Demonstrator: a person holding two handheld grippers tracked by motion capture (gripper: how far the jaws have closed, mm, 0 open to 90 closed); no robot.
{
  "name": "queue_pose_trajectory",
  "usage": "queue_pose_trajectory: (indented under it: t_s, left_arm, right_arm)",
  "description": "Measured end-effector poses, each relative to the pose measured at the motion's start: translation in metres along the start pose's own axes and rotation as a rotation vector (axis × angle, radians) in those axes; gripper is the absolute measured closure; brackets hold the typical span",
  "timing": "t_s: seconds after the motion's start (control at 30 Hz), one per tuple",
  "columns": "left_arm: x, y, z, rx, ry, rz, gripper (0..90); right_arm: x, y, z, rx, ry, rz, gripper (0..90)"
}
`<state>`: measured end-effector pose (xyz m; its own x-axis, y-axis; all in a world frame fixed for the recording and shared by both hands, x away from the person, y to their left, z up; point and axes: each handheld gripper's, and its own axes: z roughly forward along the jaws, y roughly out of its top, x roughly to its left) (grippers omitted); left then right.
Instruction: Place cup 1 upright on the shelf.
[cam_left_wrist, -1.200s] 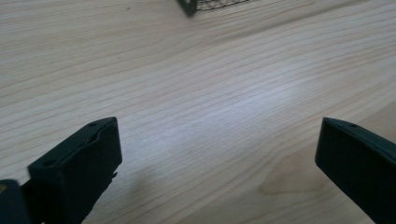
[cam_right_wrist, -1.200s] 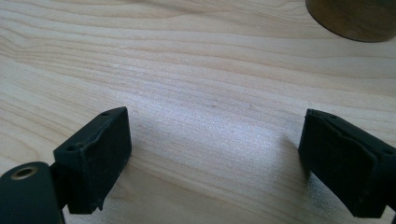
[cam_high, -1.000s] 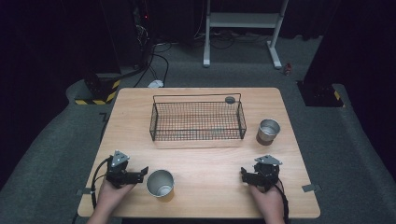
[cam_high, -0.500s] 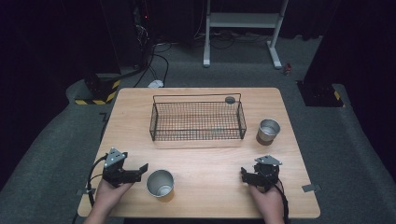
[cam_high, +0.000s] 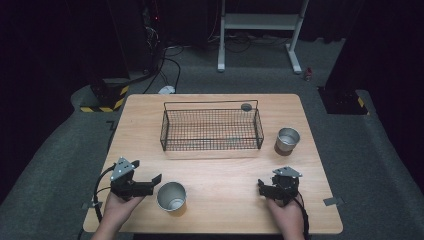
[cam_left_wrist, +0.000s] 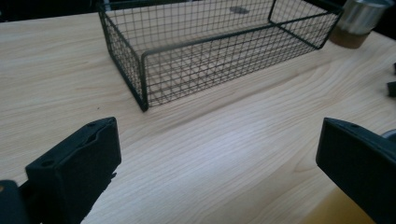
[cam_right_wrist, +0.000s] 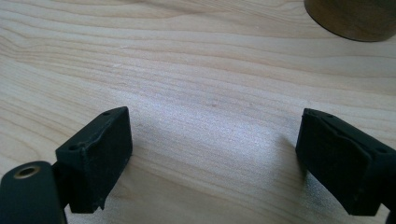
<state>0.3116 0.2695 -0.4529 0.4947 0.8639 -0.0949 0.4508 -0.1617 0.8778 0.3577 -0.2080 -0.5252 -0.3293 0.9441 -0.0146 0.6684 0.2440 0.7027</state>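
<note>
At the near desk edge, we hold the left gripper (cam_high: 150, 181) just left of the upright steel cup (cam_high: 171, 196), jaws wide open and empty; the right gripper (cam_high: 266, 188), equally open and empty, sits well apart.

Wooden table (cam_high: 220, 175): wire basket (cam_high: 211, 131), two metal cups (cam_high: 171, 196) (cam_high: 287, 140).

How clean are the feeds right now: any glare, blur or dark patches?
High view: table evenly lit, the room around it nearly black, the cup by the left gripper sharp. Left gripper view: basket crisp, near jaws soft. Right gripper view: pale sheen on the wood between the jaws, a cup base slightly blurred.
</note>
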Motion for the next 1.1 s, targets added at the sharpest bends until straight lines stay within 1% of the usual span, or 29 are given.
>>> queue_pose_trajectory:
  t_s: [0.03,0.07,0.17,0.2,0.23,0.27,0.3,0.37,0.4,0.43,0.47,0.5,0.53,0.57,0.63,0.67,0.7,0.73,0.8,0.83,0.9,0.93,0.97,1.1]
  left_arm:
    - [-0.004,0.003,-0.003,-0.013,-0.011,0.000,0.5]
    - [-0.004,0.003,-0.003,-0.013,-0.011,0.000,0.5]
    - [-0.010,0.008,-0.008,-0.046,-0.051,0.006,0.5]
    - [-0.010,0.008,-0.008,-0.046,-0.051,0.006,0.6]
    - [-0.015,0.009,-0.010,-0.051,-0.072,0.010,0.5]
    - [-0.017,0.010,-0.011,-0.053,-0.087,0.018,0.5]
    - [-0.019,0.010,-0.011,-0.055,-0.101,0.018,0.6]
    - [-0.025,0.011,-0.013,-0.063,-0.118,0.018,0.5]
    - [-0.027,0.011,-0.013,-0.067,-0.130,0.024,0.6]
    - [-0.031,0.011,-0.014,-0.072,-0.133,0.025,0.5]
    - [-0.031,0.011,-0.014,-0.072,-0.133,0.025,0.5]
    - [-0.035,0.012,-0.015,-0.074,-0.163,0.036,0.6]
    - [-0.035,0.012,-0.015,-0.074,-0.163,0.036,0.5]
    - [-0.040,0.012,-0.015,-0.073,-0.188,0.039,0.5]
    - [-0.045,0.011,-0.014,-0.078,-0.209,0.041,0.5]
    - [-0.045,0.011,-0.014,-0.078,-0.209,0.041,0.5]
    - [-0.051,0.011,-0.012,-0.068,-0.220,0.057,0.5]
    - [-0.054,0.011,-0.011,-0.063,-0.220,0.063,0.4]
    - [-0.057,0.010,-0.009,-0.055,-0.217,0.087,0.0]
    - [-0.059,0.010,-0.008,-0.051,-0.220,0.090,0.0]
    - [-0.060,0.009,-0.008,-0.048,-0.221,0.094,0.0]
    - [-0.061,0.007,-0.007,-0.039,-0.225,0.110,0.0]
    - [-0.062,0.007,-0.006,-0.034,-0.224,0.117,0.0]
    - [-0.063,0.004,-0.006,-0.024,-0.233,0.131,0.0]
  right_arm:
    - [0.000,0.000,0.000,0.000,0.000,0.000,10.5]
    - [0.000,0.000,0.000,0.000,0.000,0.001,10.5]
    - [0.000,0.000,0.000,0.001,0.001,-0.001,10.5]
    - [0.000,0.000,0.000,0.001,0.002,-0.002,10.5]
    - [0.000,0.000,0.000,0.001,0.002,-0.002,10.5]
    - [0.000,0.000,0.000,-0.001,0.001,-0.004,10.5]
    - [0.000,0.000,0.000,0.001,0.002,-0.003,10.6]
    - [0.000,0.000,0.000,-0.001,0.001,-0.005,10.5]
    - [0.000,0.000,0.000,-0.001,0.001,-0.004,10.5]
    - [0.000,0.000,0.000,-0.001,0.001,-0.004,10.5]
    - [0.000,0.000,0.000,-0.001,0.001,-0.004,10.5]
    - [0.000,0.000,0.000,-0.001,0.001,-0.004,10.5]
    - [0.000,0.000,0.000,-0.001,0.001,-0.004,10.5]
    - [0.000,0.000,0.000,-0.002,0.001,-0.009,10.7]
    - [0.000,0.000,0.000,-0.003,0.002,-0.010,10.9]
    - [0.000,0.000,0.000,-0.003,0.002,-0.010,10.9]
    - [0.000,0.000,0.000,-0.003,0.002,-0.010,10.9]
    - [0.000,0.000,0.000,-0.002,0.002,-0.009,10.9]
    - [0.000,0.000,0.000,-0.002,0.002,-0.006,10.9]
    - [0.000,0.000,0.000,-0.002,0.002,-0.009,10.9]
    - [0.000,0.000,0.000,-0.002,0.002,-0.006,10.9]
    - [0.000,0.000,0.000,-0.002,0.002,-0.006,10.9]
    - [0.000,0.000,0.000,-0.001,0.002,-0.006,10.9]
    - [0.000,0.000,0.000,-0.002,0.002,-0.006,10.9]
